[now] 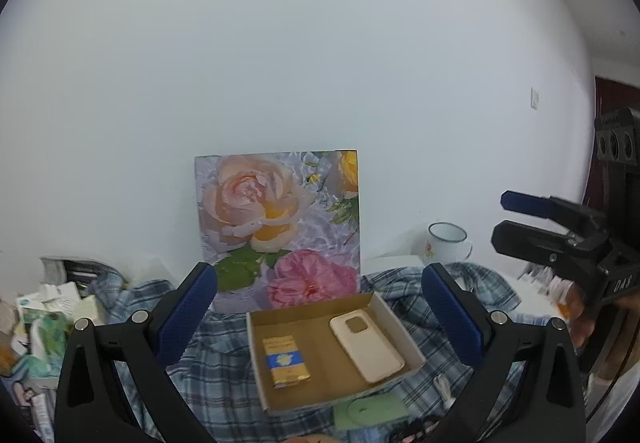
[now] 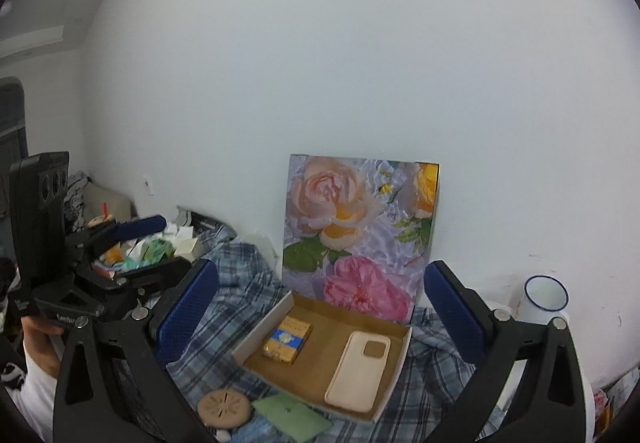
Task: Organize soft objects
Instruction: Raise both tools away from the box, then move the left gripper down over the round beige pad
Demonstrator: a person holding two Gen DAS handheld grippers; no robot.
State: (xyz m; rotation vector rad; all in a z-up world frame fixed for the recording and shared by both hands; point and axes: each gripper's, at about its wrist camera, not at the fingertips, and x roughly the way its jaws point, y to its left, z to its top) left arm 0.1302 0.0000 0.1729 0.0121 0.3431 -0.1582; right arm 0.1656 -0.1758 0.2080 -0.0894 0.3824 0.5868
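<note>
Left wrist view: my left gripper [image 1: 320, 307] has its jaws spread wide and holds nothing. My right gripper [image 2: 322, 307] is likewise wide open and empty; it also shows at the right edge of the left view.

Location of task items:
- One shallow open cardboard box [image 1: 256, 355] sits lower centre in both frames, on a blue-and-white plaid cloth [image 1: 216, 375] that covers the worktop.
- Inside the box: one cream soft phone case [image 1: 366, 343] on the right, one small yellow-and-blue packet [image 1: 285, 361] on the left.
- Outside the box, at the bottom of the frame: one pale green flat pouch [image 2: 292, 419] touching the box's near edge, and one tan round slotted pad [image 2: 224, 407] just left of it.

Handling, as judged:
- The pouch and pad look light, thin and pliable. I expect either to sag when lifted, so I would grip at an edge, pinching well onto the material.
- The plaid cloth is loose and may drag along with a low grasp.

Also present: one floral rose-print panel [image 1: 280, 223] leaning on the wall, one white enamel mug [image 1: 446, 241] at right.
</note>
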